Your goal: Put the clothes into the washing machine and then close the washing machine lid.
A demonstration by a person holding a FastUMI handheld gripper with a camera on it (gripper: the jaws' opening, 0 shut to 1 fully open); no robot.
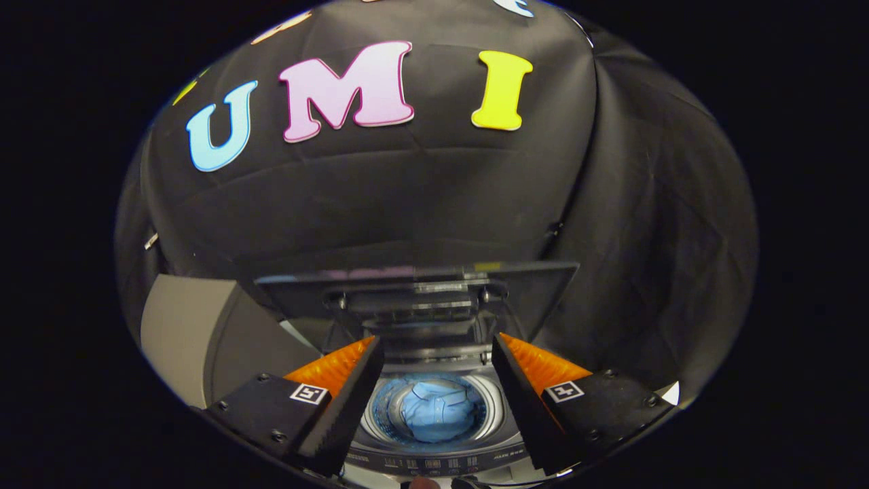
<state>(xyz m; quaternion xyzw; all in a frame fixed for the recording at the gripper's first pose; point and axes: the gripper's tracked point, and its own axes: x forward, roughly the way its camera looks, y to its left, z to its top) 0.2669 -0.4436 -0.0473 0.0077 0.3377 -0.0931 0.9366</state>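
Gripper view looks down past the claw, whose fingers stand spread apart and hold nothing. Between them and below lies the blue garment, bunched in the drum of the washing machine, so the loading looks done. Beyond the fingers the lid stands raised, its long edge running crosswise to the claw (its hinge side away, I judge). Closing it calls for reaching forward and up. A grey panel beside the machine is hard to identify, and the control strip is cut off.
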